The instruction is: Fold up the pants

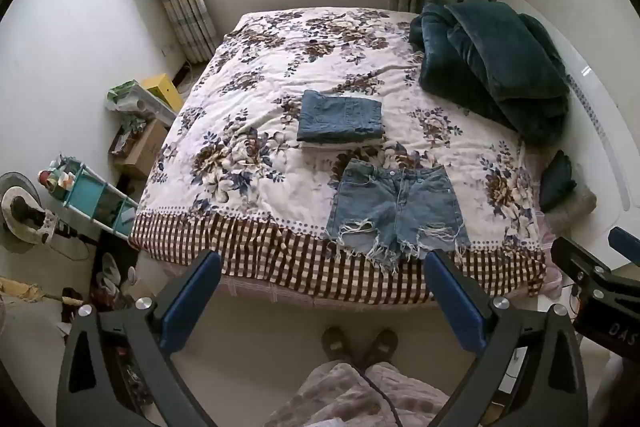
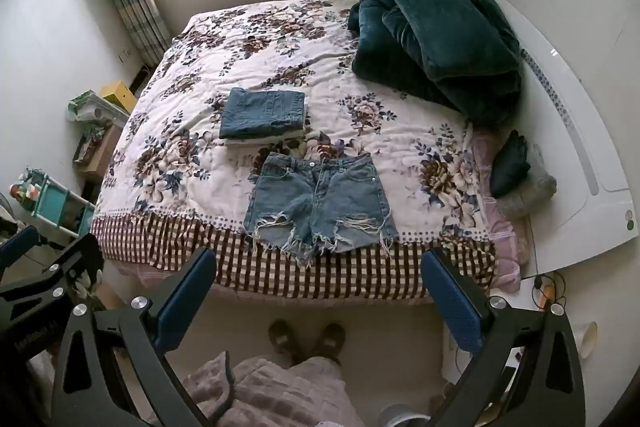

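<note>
Frayed denim shorts [image 1: 394, 205] lie flat near the foot edge of the floral bedspread [image 1: 248, 131], just in front of a stack of folded jeans [image 1: 340, 121]. Left gripper [image 1: 322, 301] and right gripper [image 2: 318, 297] both hang spread wide, holding nothing. Only the right wrist view shows the white headboard's [image 2: 580, 163] lower corner. What lies beneath the top jeans is hard to make out.

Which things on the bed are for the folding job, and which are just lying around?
For the job:
- denim shorts, spread flat
- folded jeans, on a pale folded piece
- left claw and right claw, both open

Just lying around:
- green blanket
- dark cushion
- slippers
</note>
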Demonstrator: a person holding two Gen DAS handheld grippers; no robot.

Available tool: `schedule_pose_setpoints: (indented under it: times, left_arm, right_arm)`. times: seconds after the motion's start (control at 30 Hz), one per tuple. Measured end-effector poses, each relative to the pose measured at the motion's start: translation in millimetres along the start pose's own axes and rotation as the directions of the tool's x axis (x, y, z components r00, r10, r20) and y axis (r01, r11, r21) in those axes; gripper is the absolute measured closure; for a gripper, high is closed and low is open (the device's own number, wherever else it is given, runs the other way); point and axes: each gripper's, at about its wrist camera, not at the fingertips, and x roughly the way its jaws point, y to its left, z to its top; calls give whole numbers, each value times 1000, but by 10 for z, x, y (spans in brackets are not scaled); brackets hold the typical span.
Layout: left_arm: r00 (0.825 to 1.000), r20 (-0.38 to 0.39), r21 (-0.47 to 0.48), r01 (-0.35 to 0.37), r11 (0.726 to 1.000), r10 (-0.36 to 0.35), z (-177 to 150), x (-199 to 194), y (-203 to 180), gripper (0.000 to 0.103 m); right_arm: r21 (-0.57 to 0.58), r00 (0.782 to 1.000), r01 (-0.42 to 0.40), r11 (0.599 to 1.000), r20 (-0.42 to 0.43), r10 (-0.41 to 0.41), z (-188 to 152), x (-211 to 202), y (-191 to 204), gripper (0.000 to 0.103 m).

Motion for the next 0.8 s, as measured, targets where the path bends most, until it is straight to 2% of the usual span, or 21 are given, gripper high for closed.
schedule_pose_setpoints:
  times: [0.13,0.43,0.8]
  left_arm:
    - [1000,13,-7,15,1000,-15,2,-3,18,0]
    - [1000,22,-8,1,1000,-1,7,33,21,0]
    - [1000,29,-6,6,1000,-6,163,-85,-24,0]
  right_arm:
    - [3,1000,-3,1000,0,3,-3,-15,-2,0]
    - [4,1000,-5,1000,3,5,-5,-59,-10,0]
    - [4,1000,-5,1000,7,5,6,-83,2,0]
